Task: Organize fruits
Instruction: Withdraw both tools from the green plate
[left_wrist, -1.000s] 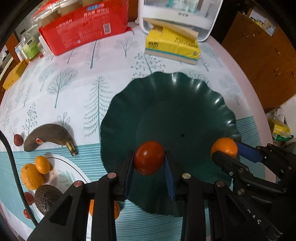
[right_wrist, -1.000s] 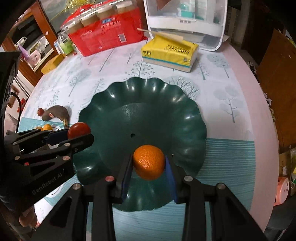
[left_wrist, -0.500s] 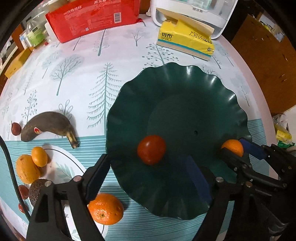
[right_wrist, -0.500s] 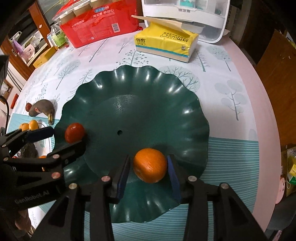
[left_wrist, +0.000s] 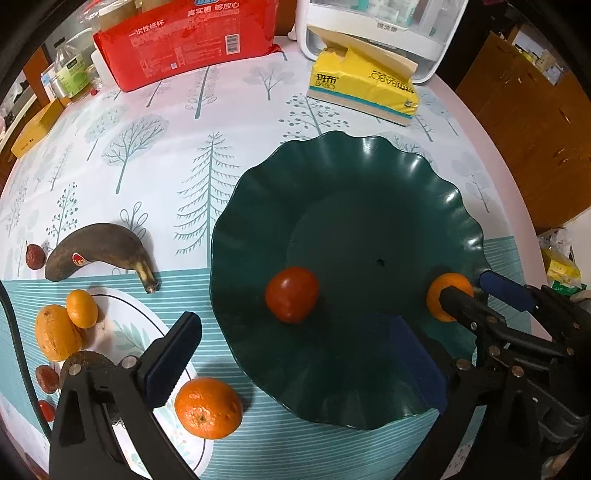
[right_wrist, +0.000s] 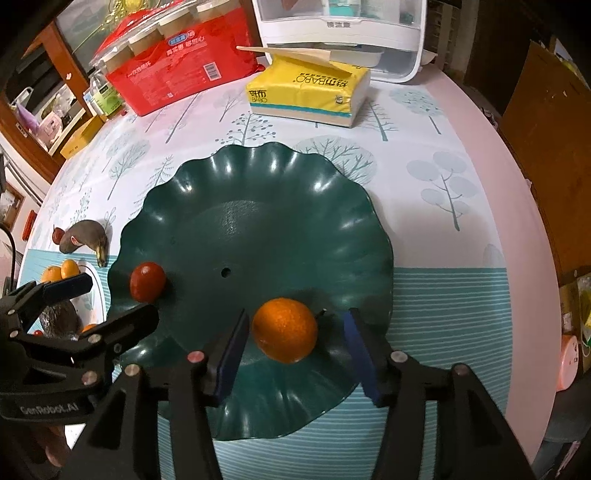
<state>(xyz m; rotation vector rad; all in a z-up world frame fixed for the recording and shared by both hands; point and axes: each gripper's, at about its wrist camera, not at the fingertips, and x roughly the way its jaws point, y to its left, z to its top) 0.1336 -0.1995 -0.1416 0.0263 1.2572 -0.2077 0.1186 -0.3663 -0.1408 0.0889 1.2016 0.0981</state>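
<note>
Dropped tomato (left_wrist: 291, 294) and orange (right_wrist: 285, 330) in green bowl (left_wrist: 369, 155).
Left gripper (left_wrist: 299, 354) spread wide, right gripper (right_wrist: 295, 350) opening, pads off. Round, light, prone to rolling; soft tomato best pinched gently across middle.

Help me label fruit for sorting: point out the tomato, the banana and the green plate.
tomato (left_wrist: 291, 294): left wrist view, middle of its red skin.
banana (left_wrist: 98, 248): left wrist view, middle of its dark curved body.
green plate (right_wrist: 258, 173): right wrist view, far scalloped wall.
</note>
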